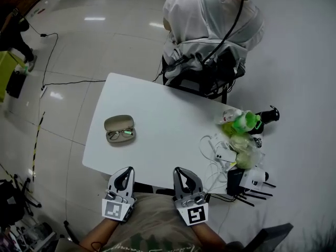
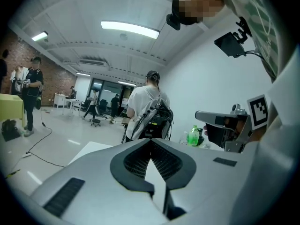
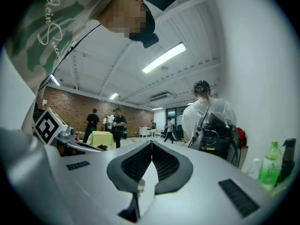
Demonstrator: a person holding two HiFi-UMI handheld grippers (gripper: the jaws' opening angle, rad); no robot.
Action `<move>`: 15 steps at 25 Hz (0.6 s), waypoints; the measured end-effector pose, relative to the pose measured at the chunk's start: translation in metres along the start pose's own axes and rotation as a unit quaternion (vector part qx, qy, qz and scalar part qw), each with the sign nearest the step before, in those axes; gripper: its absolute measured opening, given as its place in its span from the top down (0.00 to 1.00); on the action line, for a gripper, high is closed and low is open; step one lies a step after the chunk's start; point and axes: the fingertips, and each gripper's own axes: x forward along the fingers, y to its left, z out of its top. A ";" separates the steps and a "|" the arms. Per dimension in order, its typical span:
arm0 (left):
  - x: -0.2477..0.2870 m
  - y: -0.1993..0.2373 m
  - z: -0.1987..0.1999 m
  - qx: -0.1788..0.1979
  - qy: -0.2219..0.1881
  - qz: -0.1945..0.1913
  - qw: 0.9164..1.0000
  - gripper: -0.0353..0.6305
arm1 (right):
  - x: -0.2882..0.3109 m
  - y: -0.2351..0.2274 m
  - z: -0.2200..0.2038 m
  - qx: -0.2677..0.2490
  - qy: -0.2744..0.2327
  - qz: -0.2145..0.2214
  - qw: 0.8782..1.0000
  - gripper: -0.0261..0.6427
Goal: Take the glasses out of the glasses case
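So, the glasses case (image 1: 119,124) sits open near the left edge of the table (image 1: 168,119), and the glasses (image 1: 121,135) are lying in the half nearer the camera. Both grippers hover at the near edge, well apart from the case. The left gripper (image 1: 125,171) has its jaws pressed together with nothing between them, and the right gripper (image 1: 181,171) is the same, closed and empty. A green bottle (image 1: 247,122) and some tangled cables (image 1: 212,146) crowd the right edge.
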 end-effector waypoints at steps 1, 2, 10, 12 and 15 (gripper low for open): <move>0.003 0.005 -0.004 -0.002 0.008 0.000 1.000 0.94 | 0.008 0.005 -0.002 0.001 0.004 0.013 1.000 0.94; 0.007 0.011 -0.009 -0.004 0.015 0.001 1.000 0.94 | 0.014 0.010 -0.005 0.002 0.008 0.026 1.000 0.94; 0.027 0.048 -0.017 -0.006 0.027 0.057 0.998 0.94 | 0.050 0.006 -0.005 0.012 0.007 0.087 0.996 0.94; 0.028 0.055 -0.021 0.000 0.035 0.076 0.997 0.94 | 0.060 0.007 -0.004 0.015 0.001 0.099 0.995 0.94; 0.032 0.070 -0.025 0.004 0.047 0.099 0.994 0.94 | 0.076 0.013 -0.009 0.028 0.006 0.116 0.993 0.94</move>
